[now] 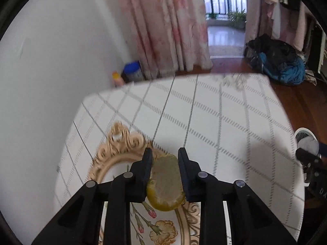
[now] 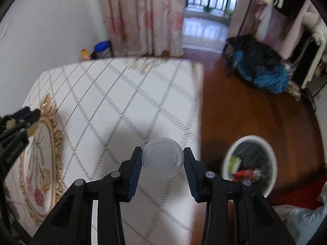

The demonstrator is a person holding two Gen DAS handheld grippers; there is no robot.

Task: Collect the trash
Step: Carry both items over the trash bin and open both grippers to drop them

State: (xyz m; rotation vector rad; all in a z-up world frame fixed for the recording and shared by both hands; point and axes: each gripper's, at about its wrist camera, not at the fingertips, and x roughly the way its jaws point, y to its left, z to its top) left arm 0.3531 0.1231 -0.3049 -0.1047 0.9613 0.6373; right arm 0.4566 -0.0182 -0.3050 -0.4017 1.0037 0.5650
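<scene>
Black left tongs (image 1: 165, 152) are closed onto a lemon slice (image 1: 166, 185), one finger pressed to each side of it, holding it above the tray (image 1: 106, 159) (ornate cream rim, painted flowers) that lies on the worktop (image 1: 214, 118). Right tongs (image 2: 162, 151) clamp a clear plastic cup (image 2: 162, 158) between blue-padded fingers (image 2: 134, 169), its round base facing the camera, held over the checked cloth of the worktop near its right edge. On the wood floor (image 2: 245, 110) just beside that edge stands a white bin (image 2: 250, 163), lined with a dark bag and already holding a green scrap and a red wrapper. From the right view, the left tongs show at the far left, over the tray, the yellow slice still visible between them.
</scene>
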